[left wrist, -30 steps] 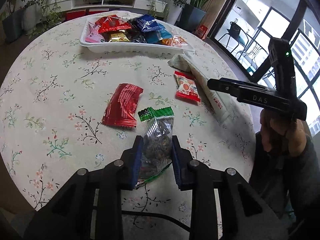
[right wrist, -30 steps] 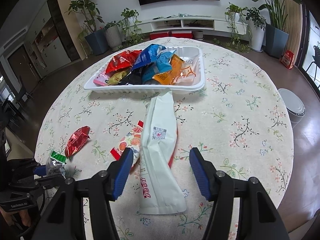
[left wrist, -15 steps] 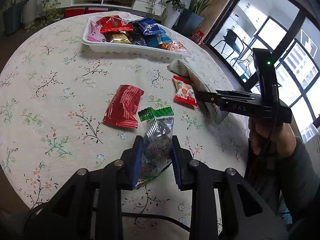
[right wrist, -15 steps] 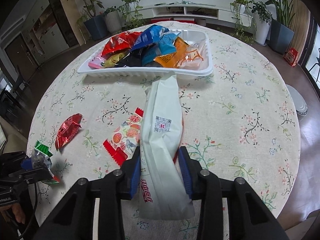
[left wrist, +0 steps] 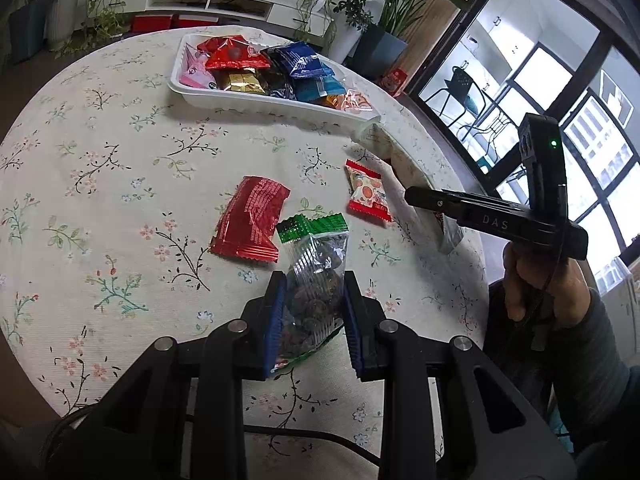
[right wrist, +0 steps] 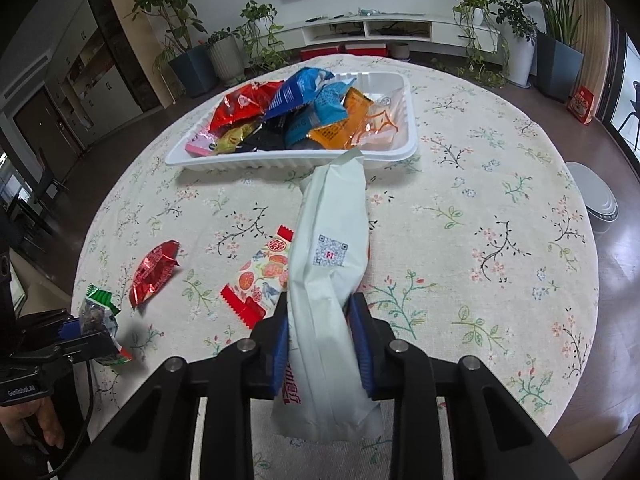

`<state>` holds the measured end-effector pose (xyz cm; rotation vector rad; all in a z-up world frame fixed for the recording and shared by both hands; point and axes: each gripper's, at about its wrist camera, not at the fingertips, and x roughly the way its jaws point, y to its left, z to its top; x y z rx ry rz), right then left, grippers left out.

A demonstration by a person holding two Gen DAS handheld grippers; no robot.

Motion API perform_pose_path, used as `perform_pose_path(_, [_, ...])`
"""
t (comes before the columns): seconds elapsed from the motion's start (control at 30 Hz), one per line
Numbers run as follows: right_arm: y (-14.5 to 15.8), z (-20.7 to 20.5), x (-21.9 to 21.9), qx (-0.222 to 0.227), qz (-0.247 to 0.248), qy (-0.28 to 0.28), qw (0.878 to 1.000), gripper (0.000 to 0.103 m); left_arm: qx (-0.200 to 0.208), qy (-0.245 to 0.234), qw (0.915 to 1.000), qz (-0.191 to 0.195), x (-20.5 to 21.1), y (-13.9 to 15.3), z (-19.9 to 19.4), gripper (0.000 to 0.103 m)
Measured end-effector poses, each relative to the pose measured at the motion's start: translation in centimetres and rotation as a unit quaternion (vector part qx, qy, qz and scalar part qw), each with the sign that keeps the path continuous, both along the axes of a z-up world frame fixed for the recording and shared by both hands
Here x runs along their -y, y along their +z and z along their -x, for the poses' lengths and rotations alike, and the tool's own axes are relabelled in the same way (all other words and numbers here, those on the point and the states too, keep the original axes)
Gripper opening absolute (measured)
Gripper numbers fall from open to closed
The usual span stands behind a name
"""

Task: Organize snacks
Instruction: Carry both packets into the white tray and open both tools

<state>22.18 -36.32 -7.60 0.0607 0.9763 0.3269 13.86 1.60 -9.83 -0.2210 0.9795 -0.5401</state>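
1. You had two packets in hand and two loose on the floral tablecloth (right wrist: pixel 480 184): a red foil packet (left wrist: pixel 250 222) and a red-edged fruit-print packet (left wrist: pixel 367 194).
2. Your left gripper (left wrist: pixel 314 320) was clamped on the green-topped clear snack bag (left wrist: pixel 316 276), which stood up between the blue pads, lifted off the cloth.
3. Your right gripper (right wrist: pixel 322 350) was closed around the long white packet (right wrist: pixel 332 256), its far end touching the white tray (right wrist: pixel 410 128).
4. That one tray held a heap of packets.
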Motion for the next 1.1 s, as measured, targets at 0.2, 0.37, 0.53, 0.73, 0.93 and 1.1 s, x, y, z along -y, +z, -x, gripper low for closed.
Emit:
perform_pose_path(0.2, [1.3, 1.5, 0.5, 0.015, -0.019, -0.006, 1.0, 0.029, 0.004, 0.003, 0.9999, 0.014, -0.4, 0.7, 0.0, 0.025])
perform_pose_path(0.37, [2.8, 2.6, 1.6, 0.029, -0.036, -0.018, 0.999, 0.029, 0.012, 0.015, 0.9995, 0.027, -1.6, 1.9, -0.4, 0.025])
perform_pose_path(0.53, [5.5, 2.4, 2.8, 0.055, -0.04, -0.03, 0.997, 0.029, 0.025, 0.024, 0.9987, 0.038, -2.7, 3.6, -1.5, 0.025])
perform_pose_path(0.73, [9.1, 0.2, 3.0, 0.088, -0.032, -0.027, 0.995, 0.029, 0.055, 0.03, 0.9971, 0.042, -4.1, 7.2, -4.3, 0.025])
perform_pose_path(0.93, [12.6, -3.9, 1.6, 0.123, -0.029, -0.019, 0.992, 0.029, 0.08, 0.023, 0.9958, 0.039, -4.3, 11.0, -9.3, 0.025])
perform_pose_path(1.1, [14.1, -8.1, 0.4, 0.138, -0.025, -0.019, 0.99, 0.029, 0.084, 0.018, 0.9954, 0.043, -3.9, 13.2, -14.5, 0.025])
